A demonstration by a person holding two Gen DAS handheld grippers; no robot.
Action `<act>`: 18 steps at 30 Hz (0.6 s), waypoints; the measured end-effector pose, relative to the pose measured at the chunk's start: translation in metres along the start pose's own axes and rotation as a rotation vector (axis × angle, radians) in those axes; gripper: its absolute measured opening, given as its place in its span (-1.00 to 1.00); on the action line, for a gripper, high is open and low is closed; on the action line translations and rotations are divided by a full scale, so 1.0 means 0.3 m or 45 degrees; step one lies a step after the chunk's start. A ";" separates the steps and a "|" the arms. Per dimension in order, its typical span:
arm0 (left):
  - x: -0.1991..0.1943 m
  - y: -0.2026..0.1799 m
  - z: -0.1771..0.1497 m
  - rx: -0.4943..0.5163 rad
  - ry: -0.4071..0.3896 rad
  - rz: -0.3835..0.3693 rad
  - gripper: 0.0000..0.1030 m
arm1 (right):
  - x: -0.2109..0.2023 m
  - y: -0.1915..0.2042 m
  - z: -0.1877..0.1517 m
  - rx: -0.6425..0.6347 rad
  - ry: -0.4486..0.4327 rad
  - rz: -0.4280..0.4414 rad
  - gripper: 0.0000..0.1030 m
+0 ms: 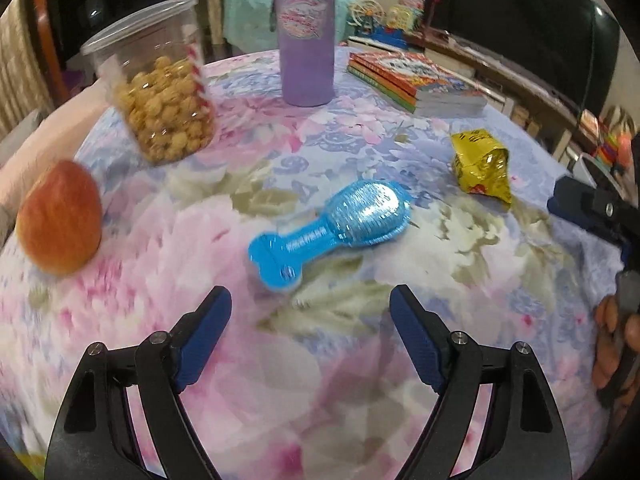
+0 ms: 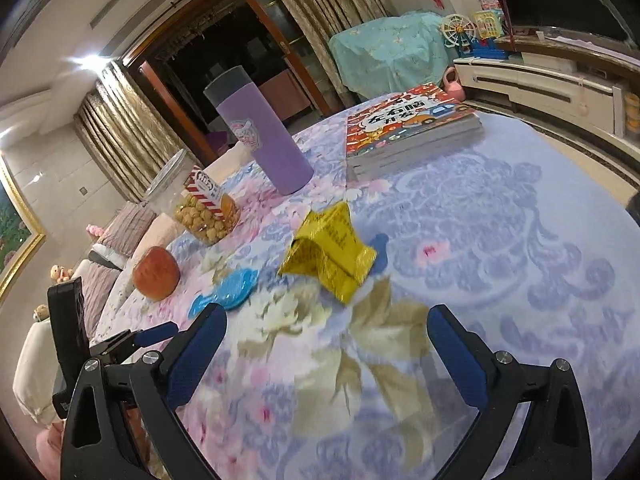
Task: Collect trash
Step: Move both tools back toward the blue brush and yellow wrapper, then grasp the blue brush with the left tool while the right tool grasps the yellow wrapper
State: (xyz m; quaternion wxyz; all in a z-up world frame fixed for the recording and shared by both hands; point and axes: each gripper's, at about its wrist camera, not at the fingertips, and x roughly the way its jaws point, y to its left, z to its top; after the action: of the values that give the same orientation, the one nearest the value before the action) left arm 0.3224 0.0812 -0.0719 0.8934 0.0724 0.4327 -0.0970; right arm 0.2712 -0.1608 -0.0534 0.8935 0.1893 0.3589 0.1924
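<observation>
Warm indoor light, motion blur throughout, fisheye warping, dark corner vignette.

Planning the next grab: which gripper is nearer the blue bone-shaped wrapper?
Left. The left gripper hangs open just short of the blue wrapper, facing it. The right gripper is off to its side, lined up on the gold packet instead.
</observation>
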 end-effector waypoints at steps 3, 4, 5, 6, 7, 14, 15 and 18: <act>0.033 0.009 0.028 0.047 0.001 0.029 0.63 | 0.040 -0.009 0.024 0.016 0.012 0.000 0.96; 0.039 0.013 0.034 0.053 0.002 0.024 0.63 | 0.051 -0.012 0.032 0.023 0.014 0.000 0.95; 0.047 0.019 0.042 0.060 -0.001 0.019 0.63 | 0.058 -0.014 0.037 0.028 0.015 -0.001 0.95; 0.053 0.021 0.047 0.067 -0.005 0.014 0.63 | 0.069 -0.017 0.045 0.036 0.013 -0.004 0.95; 0.061 0.024 0.053 0.078 -0.007 0.006 0.63 | 0.077 -0.019 0.051 0.041 0.013 -0.005 0.95; 0.067 0.016 0.051 0.107 -0.031 -0.065 -0.06 | 0.153 -0.012 0.076 0.031 0.043 -0.037 0.39; 0.065 0.015 0.052 0.106 -0.031 -0.074 -0.24 | 0.164 -0.013 0.077 0.029 0.053 -0.047 0.19; 0.058 0.022 0.050 0.064 -0.031 -0.080 -0.40 | 0.168 -0.015 0.074 0.029 0.054 -0.049 -0.10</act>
State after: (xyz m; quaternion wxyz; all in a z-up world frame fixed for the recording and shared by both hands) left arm 0.3459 0.0824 -0.0760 0.8930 0.0802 0.4212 -0.1369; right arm 0.3216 -0.1449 -0.0693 0.8870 0.1883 0.3835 0.1752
